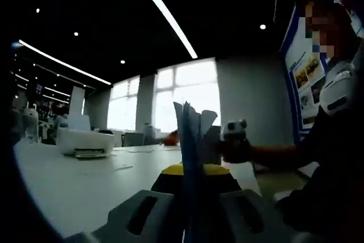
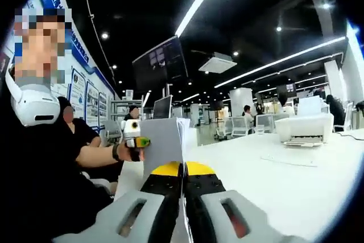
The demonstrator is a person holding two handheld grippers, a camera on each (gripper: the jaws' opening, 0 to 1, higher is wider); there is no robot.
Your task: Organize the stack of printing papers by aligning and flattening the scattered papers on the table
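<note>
- Already the stack of papers (image 2: 165, 143) is gathered and stands upright on its edge, in the middle of the right gripper view, so the collecting part looks done.
- In this view the right gripper (image 2: 183, 189) rises from the bottom middle, and its fingers (image 2: 165, 197) are pressed together on the lower edge of the stack, with only a thin white line of paper between them.
- At the left of the stack, the left gripper (image 2: 134, 135) with a hand on it meets the far side of the papers.
- In the left gripper view the same stack of papers (image 1: 190, 135) stands in the middle of the frame, seen almost edge-on, and the top corners fan out unevenly.
- From this I judge that the aligning is not finished: the sheets must be tapped square and then laid flat on the desk (image 2: 284, 186).
- The fingers (image 1: 142, 214) at the bottom of the left gripper view stand on both sides of the lower edge of the stack and seem to pinch it, but the picture is dark there, so I am not fully sure.
- Right of the stack in this view, the right gripper (image 1: 234, 140) holds the other side.
- Some loose sheets (image 1: 122, 167) lie on the desk at the middle left, and one sheet (image 2: 290, 159) at the right of the right gripper view; they are perhaps left to collect.
- A printer (image 2: 304, 129) stands on the desk at the right.
- How many sheets are in the stack, I cannot tell.
- The bottom edge of the stack is hidden behind the fingers in both views.
</note>
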